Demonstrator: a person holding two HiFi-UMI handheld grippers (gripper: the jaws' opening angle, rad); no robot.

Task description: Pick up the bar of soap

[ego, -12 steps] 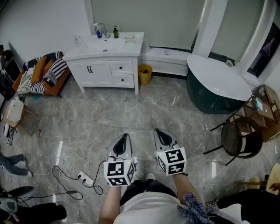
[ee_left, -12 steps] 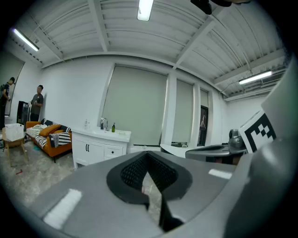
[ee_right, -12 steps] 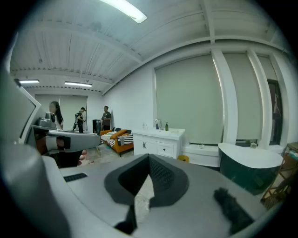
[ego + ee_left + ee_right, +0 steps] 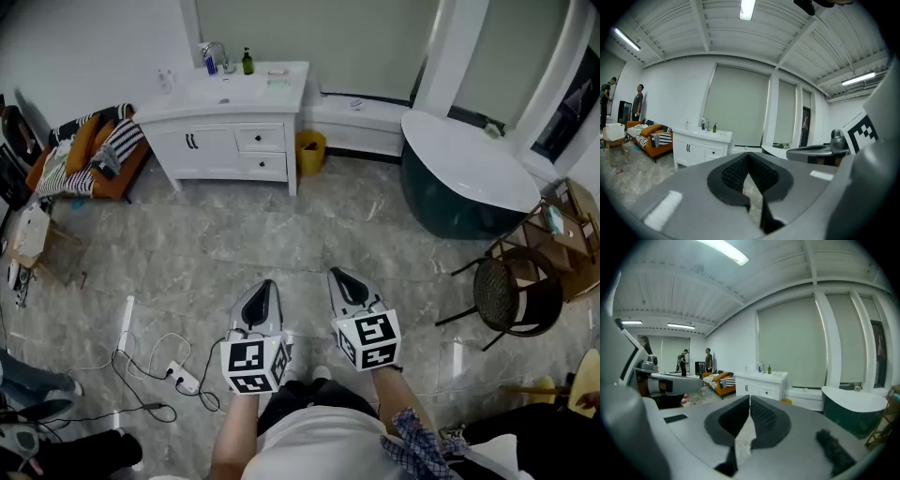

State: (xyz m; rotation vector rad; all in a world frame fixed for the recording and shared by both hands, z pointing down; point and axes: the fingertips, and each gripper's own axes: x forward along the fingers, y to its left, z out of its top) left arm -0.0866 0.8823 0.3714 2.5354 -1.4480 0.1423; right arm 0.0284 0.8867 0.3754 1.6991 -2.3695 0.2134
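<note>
Both grippers idle at waist height, side by side over the floor (image 4: 281, 234), aimed toward the vanity (image 4: 225, 150) across the room. L gripper (image 4: 263, 292): jaws closed tip to tip, nothing between. R gripper (image 4: 341, 281): same, clenched, empty. Makes sense: nothing to grab yet, looks like a carry pose for the walk over. Soap (image 4: 277, 70) is prob the small pale item by the vanity top's right edge, behind a greenish item (image 4: 278, 84); too small to confirm. Well apart from both grippers. Step in hand: approach. Mind the power strip (image 4: 185, 382) on the floor, left of feet.
</note>
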